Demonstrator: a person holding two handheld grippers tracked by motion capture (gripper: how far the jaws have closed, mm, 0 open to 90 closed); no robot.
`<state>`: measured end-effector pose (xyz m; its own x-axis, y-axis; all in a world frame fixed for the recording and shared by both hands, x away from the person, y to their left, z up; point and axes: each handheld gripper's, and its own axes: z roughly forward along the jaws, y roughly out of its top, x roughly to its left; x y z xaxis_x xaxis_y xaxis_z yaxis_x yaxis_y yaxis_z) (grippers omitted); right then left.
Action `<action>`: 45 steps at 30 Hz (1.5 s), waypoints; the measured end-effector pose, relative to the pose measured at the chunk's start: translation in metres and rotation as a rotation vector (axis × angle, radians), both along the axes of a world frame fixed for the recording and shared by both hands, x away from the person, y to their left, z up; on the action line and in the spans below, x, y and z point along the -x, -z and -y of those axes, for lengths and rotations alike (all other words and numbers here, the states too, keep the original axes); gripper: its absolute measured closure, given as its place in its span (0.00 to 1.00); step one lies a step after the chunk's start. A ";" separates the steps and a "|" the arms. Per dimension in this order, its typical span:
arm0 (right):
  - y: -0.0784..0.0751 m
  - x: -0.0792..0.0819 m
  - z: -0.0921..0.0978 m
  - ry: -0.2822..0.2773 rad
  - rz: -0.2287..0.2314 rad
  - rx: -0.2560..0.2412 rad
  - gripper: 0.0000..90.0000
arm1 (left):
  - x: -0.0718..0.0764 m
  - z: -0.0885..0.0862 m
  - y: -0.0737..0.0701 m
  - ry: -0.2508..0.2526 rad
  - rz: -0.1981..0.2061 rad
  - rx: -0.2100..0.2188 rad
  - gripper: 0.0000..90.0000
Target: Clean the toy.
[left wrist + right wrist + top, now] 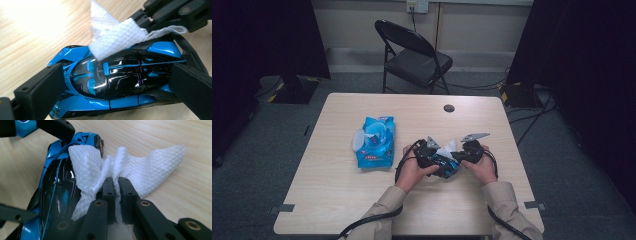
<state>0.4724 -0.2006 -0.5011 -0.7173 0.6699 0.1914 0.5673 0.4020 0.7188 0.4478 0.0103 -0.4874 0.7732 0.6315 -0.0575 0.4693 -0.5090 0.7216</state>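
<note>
We've got the left gripper (110, 82) clamped across the glossy blue-and-black toy car (117, 80), right gripper (115, 185) pinching the white textured wipe (130, 167) draped on the car's roof (long axis runs jaw-to-jaw).

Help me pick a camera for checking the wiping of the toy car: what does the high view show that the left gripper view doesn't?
High view alone: the blue wipes pack lying left of the hands, the table's edges, a folding chair behind it, and the person's sleeves. Left gripper view alone: the car's glossy black and blue roof detail, with the left gripper closed on the car's two ends. Both: the toy car, the white wipe pinched in the right gripper and lying on the car, and the wooden tabletop.
</note>
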 end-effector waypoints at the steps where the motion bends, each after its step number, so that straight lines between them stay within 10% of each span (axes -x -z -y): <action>1: 0.000 0.001 0.002 0.003 -0.002 -0.001 0.94 | 0.000 0.000 0.000 0.000 -0.003 -0.005 0.00; 23: -0.008 0.039 0.031 0.088 0.019 0.052 0.93 | -0.001 0.000 -0.001 0.003 -0.006 -0.007 0.00; 33: -0.039 0.048 0.030 0.082 0.087 -0.033 0.93 | 0.001 -0.010 -0.010 0.016 -0.013 0.041 0.20; 45: -0.066 0.062 0.015 0.034 0.150 -0.091 0.94 | 0.021 -0.039 -0.025 0.048 -0.011 0.049 0.19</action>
<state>0.4107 -0.2159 -0.4346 -0.7198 0.6789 0.1450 0.4630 0.3139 0.8289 0.4273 0.0497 -0.4619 0.8018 0.5899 -0.0959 0.4529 -0.4950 0.7415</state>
